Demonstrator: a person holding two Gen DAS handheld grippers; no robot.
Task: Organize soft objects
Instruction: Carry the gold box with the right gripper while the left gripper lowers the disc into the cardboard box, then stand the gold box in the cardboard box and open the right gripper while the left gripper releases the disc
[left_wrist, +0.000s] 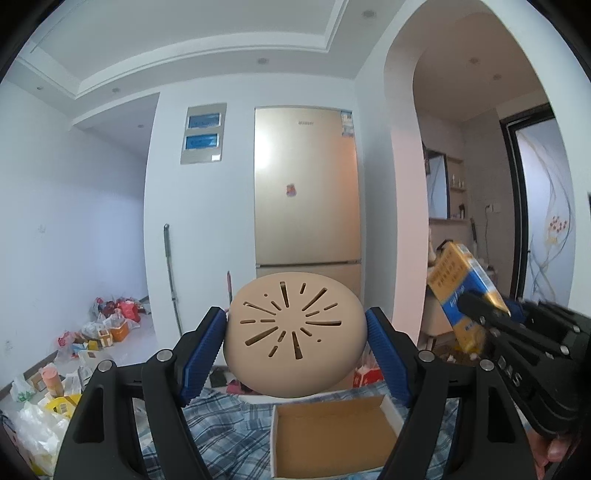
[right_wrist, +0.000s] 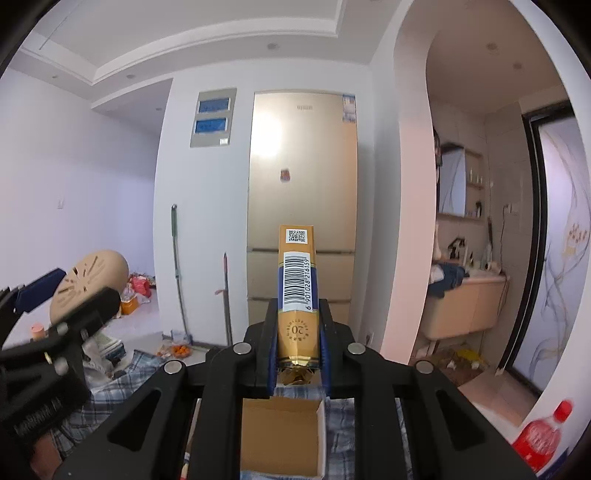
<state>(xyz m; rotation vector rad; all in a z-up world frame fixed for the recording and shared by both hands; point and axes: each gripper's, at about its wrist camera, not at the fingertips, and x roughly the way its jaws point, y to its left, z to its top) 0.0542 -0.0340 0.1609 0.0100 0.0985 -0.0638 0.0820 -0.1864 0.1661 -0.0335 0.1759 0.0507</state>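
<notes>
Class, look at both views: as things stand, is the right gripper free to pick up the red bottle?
Probably not. The right gripper is already shut on the pack, so it has no free grasp. The bottle lies low to its right, away from the fingers.

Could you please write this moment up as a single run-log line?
left claw: shut on beige slotted dome, aloft | right claw: shut on gold-blue pack, upright | cardboard box: open, on plaid cloth below both

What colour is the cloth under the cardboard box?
Blue-and-white plaid cloth under the cardboard box, clearest in the left wrist view.
</notes>
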